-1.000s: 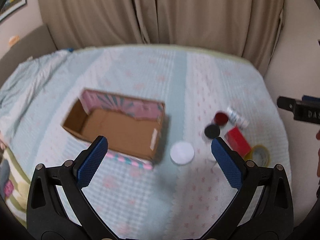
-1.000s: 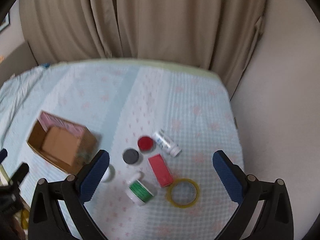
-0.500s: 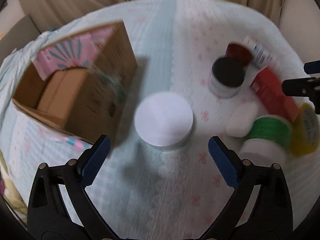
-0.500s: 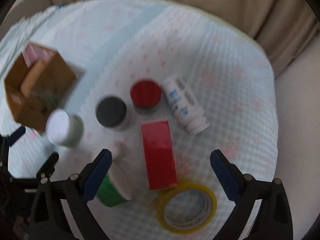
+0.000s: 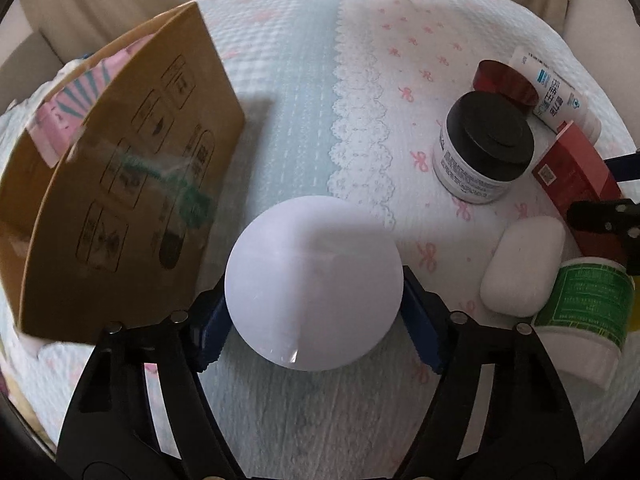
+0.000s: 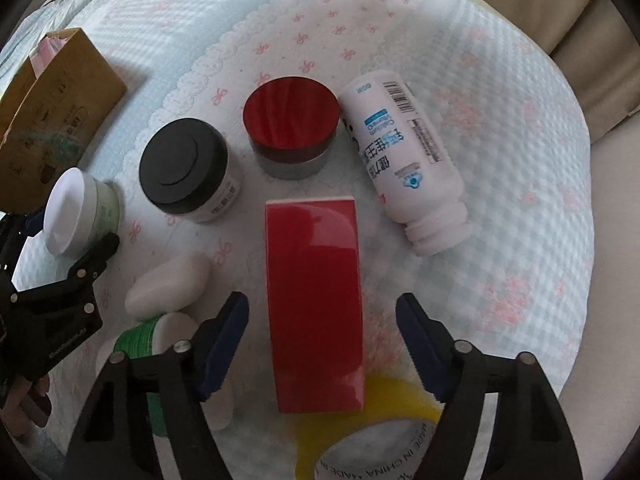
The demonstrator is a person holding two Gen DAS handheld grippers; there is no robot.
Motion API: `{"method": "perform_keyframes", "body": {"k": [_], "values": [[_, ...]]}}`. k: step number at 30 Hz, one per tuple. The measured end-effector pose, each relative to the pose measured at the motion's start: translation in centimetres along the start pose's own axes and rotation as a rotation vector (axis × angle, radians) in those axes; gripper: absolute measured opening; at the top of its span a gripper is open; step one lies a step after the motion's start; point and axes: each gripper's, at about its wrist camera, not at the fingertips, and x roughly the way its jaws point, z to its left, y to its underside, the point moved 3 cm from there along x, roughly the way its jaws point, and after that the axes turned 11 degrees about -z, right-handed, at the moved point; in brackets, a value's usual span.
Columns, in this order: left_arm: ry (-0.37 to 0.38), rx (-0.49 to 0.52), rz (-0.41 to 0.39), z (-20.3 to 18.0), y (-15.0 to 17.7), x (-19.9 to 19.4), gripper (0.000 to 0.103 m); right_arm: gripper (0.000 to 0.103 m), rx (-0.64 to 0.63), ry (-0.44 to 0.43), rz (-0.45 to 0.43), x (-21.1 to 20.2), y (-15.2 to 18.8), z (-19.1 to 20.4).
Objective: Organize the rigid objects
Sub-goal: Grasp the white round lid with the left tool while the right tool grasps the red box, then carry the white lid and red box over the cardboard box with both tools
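Presently, in the left wrist view, the left gripper (image 5: 314, 316) straddles the white-lidded jar (image 5: 313, 288), which stands on the quilted bedspread (image 5: 312, 92) just beside the cardboard box (image 5: 120, 184). Its jaws are closing with the jar between them; the wide lid hides the blue pads' inner faces, so contact cannot be confirmed and the grip is judged not yet made. To the right stand a black-lidded jar (image 5: 486, 148), a white oval case (image 5: 524, 266) and a green-labelled bottle (image 5: 586, 312) lying on its side. In the right wrist view, the right gripper (image 6: 322, 340) is set over the red box (image 6: 316, 304), which lies flat with its near end overlapping a yellow tape roll (image 6: 394, 432). Its jaws are closing with the red box between them, a visible gap remaining on both sides. A red-lidded jar (image 6: 290, 128) and a white bottle (image 6: 404, 156) on its side lie beyond. The step in hand is judged a two-handed pick-up. The next move calls for both grips to seat fully before lifting, then carriage to the cardboard box, presumably the receptacle, with the red box lifted clear of the tape.
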Motion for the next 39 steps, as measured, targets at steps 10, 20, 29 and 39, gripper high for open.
{"method": "perform_keyframes", "body": {"k": [10, 20, 29, 39], "values": [[0.035, 0.014, -0.002, 0.3, -0.6, 0.3, 0.071, 0.039, -0.014, 0.028, 0.022, 2.1, -0.6, 1.0], [0.058, 0.023, -0.042, 0.5, -1.6, -2.1, 0.071, 0.038, 0.094, 0.044, -0.006, -0.2, -0.4, 0.5], [0.087, -0.003, -0.157, 1.7, -6.0, -9.7, 0.071, 0.038, 0.201, 0.08, -0.103, -8.2, -1.8, -0.6], [0.102, -0.028, -0.296, 7.7, -14.8, -22.1, 0.071, 0.038, 0.294, 0.111, -0.233, -23.6, -3.2, 3.4]]}}
